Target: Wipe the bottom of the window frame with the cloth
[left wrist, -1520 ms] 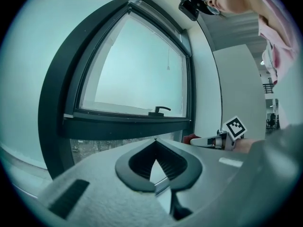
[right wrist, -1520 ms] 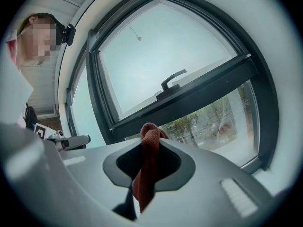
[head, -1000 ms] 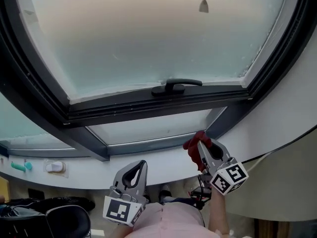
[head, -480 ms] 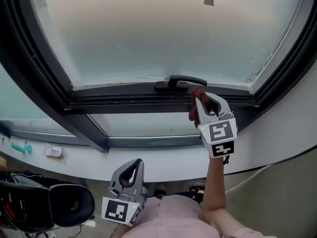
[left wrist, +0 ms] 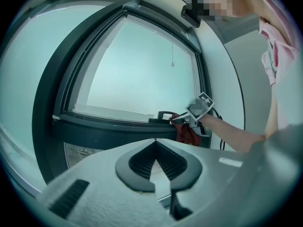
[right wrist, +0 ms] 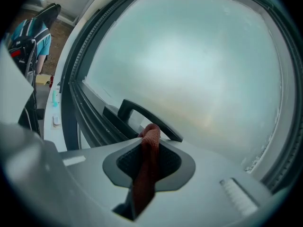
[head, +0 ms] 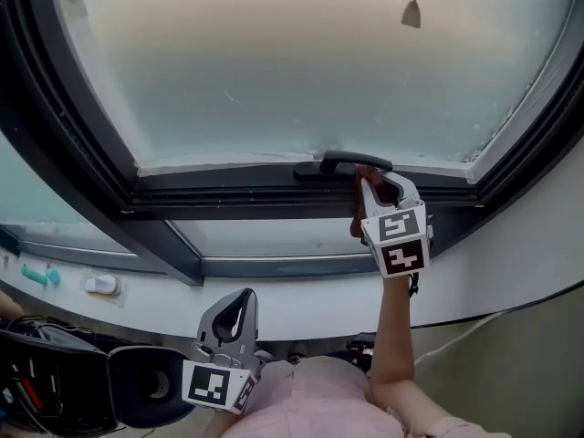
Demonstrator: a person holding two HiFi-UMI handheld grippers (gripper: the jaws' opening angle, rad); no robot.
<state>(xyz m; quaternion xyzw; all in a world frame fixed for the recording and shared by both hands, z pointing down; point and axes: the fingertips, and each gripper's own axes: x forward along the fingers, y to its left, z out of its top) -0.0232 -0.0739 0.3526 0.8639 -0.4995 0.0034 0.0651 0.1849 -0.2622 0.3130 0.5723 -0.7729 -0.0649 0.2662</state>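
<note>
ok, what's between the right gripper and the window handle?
Only the red cloth, clamped in the right gripper, its bunched tip pointing at the black window handle; the right gripper view shows it.

Right gripper (right wrist: 150,148): jaws closed on a red cloth (right wrist: 146,174), which runs up between the pads and pokes out past the tips. Cloth tip sits just beside the black window handle (right wrist: 142,113), at the bottom of the dark window frame (right wrist: 75,96). Frosted pane (right wrist: 189,65) fills the view above.
</note>
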